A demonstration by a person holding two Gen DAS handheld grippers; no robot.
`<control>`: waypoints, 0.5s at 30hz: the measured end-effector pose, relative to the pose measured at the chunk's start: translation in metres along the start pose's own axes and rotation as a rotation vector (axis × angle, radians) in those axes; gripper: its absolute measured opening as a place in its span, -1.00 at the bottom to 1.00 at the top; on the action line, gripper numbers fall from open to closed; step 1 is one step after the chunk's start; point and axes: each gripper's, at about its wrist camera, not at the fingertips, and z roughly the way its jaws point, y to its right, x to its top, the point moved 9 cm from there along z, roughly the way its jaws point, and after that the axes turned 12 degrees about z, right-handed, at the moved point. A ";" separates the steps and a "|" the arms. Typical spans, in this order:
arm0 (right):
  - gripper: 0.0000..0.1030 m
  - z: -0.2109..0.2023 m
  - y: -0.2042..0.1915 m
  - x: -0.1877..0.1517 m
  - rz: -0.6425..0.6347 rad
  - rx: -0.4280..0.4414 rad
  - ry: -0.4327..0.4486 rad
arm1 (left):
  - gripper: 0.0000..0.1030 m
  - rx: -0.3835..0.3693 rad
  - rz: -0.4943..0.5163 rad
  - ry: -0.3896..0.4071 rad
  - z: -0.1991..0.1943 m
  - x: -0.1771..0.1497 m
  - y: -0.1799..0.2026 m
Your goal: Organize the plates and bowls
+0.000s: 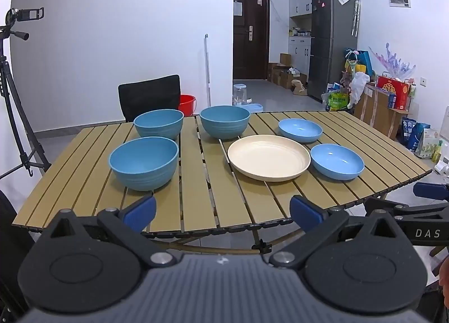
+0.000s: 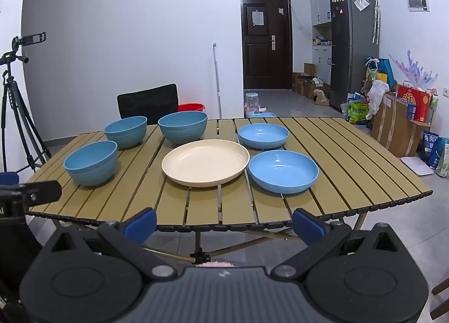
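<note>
Nearest, the left gripper [image 1: 223, 212] and right gripper [image 2: 224, 224] hang just short of the slatted worktop's [image 2: 350, 154] near edge, fingers spread wide and holding nothing. On the worktop sit six dishes, none stacked. One cream plate [image 2: 205, 162] lies in the middle. Two shallow blue plates [image 2: 283, 171] lie right of it, one behind the other. Three deep blue bowls [image 2: 91, 162] stand to the left, one nearer and two farther. A black chair [image 2: 148, 104] stands beyond the far edge.
</note>
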 end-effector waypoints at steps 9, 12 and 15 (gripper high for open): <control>1.00 0.000 0.002 0.000 0.000 -0.010 0.000 | 1.00 -0.003 -0.005 -0.003 0.006 -0.003 0.005; 1.00 0.001 -0.003 0.001 0.001 -0.005 -0.001 | 1.00 -0.003 -0.005 -0.001 0.008 -0.004 0.006; 1.00 0.001 -0.003 0.001 0.000 -0.004 0.001 | 1.00 -0.006 -0.007 -0.004 0.003 -0.001 0.002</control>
